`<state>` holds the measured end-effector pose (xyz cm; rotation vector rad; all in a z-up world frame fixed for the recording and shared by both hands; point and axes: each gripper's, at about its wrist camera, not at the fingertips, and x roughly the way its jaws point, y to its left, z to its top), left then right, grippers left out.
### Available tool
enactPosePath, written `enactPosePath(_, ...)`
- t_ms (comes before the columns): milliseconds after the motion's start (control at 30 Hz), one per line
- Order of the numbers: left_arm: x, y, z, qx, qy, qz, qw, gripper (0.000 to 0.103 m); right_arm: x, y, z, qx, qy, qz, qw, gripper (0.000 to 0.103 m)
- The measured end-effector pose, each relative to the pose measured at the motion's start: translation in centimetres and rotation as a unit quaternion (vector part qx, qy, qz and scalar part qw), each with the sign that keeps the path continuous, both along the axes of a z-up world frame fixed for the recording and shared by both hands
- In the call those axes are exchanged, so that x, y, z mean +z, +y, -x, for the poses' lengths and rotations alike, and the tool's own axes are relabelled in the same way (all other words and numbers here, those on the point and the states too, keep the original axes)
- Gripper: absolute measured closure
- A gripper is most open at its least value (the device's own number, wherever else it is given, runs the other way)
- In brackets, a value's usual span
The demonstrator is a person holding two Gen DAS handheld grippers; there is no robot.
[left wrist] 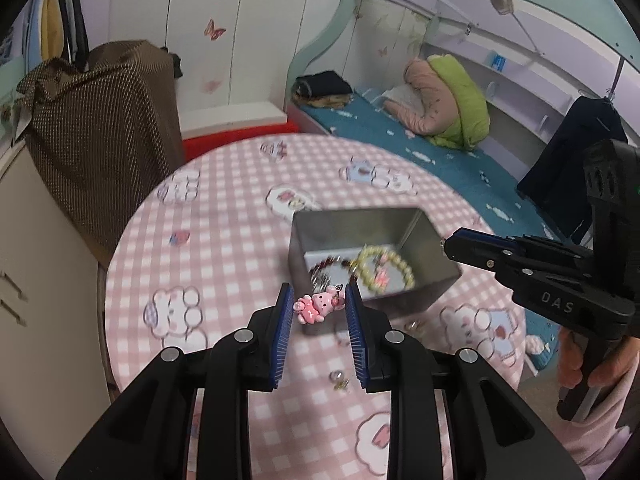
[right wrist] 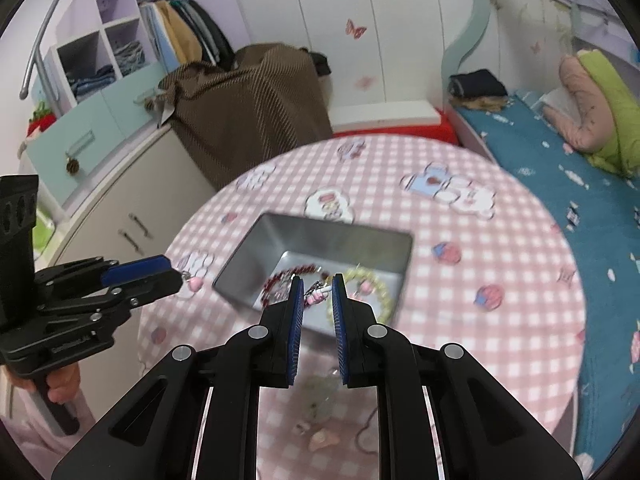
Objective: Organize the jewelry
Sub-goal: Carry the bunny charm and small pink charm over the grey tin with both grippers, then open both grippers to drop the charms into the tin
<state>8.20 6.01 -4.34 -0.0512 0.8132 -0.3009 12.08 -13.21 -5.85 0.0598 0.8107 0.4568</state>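
Note:
A grey metal box (left wrist: 430, 246) stands on the round pink checked table (left wrist: 224, 248). Inside lie a pale yellow bead bracelet (left wrist: 386, 270) and a dark red bead bracelet (left wrist: 324, 266). My left gripper (left wrist: 318, 308) is shut on a pink bear charm (left wrist: 316, 306), held just in front of the box's near wall. My right gripper (right wrist: 316, 294) is shut on a small pink and white charm with a chain (right wrist: 316, 295), held over the box (right wrist: 256, 248). The left gripper also shows in the right wrist view (right wrist: 176, 274), left of the box.
Small loose jewelry pieces (left wrist: 340, 380) lie on the table near me, also in the right wrist view (right wrist: 320, 436). A brown covered case (left wrist: 100, 132) and a cabinet (right wrist: 120, 220) stand left of the table. A bed with blue bedding (left wrist: 440, 152) runs along the right.

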Motion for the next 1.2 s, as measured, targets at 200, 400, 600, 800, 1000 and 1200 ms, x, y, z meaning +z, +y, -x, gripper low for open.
enactPosePath(200, 1.7, -1.0, -1.2, -0.004, -0.017, 0.004, 0.9998, 0.078, 0.9, -0.8, -1.2, -0.005, -0.01, -0.01, 1.0, 0.088)
enactPosePath(400, 2.3, -2.1, -2.5, -0.011, -0.018, 0.006, 0.9998, 0.078, 0.8, -0.7, -2.3, -0.001, -0.007, -0.017, 1.0, 0.088)
enactPosePath(600, 1.9, -2.9, -3.7, -0.011, -0.007, 0.008, 0.9999, 0.078, 0.7, -0.2, -2.9, 0.011, -0.004, -0.019, 1.0, 0.087)
enactPosePath(800, 1.4, -3.0, -4.3, 0.003, 0.0, -0.008, 1.0, 0.062, 0.3, -0.6, -3.6, -0.006, 0.01, -0.01, 1.0, 0.043)
enactPosePath(1000, 0.7, -2.0, -4.7, 0.025, 0.009, -0.012, 0.9996, 0.05, 0.4, -2.0, -3.6, -0.039, -0.004, -0.008, 0.999, 0.031)
enactPosePath(1200, 0.6, -1.9, -4.6, 0.025, 0.012, -0.013, 0.9995, 0.05, 0.4, -2.1, -3.5, -0.041, -0.003, -0.002, 0.999, 0.031)
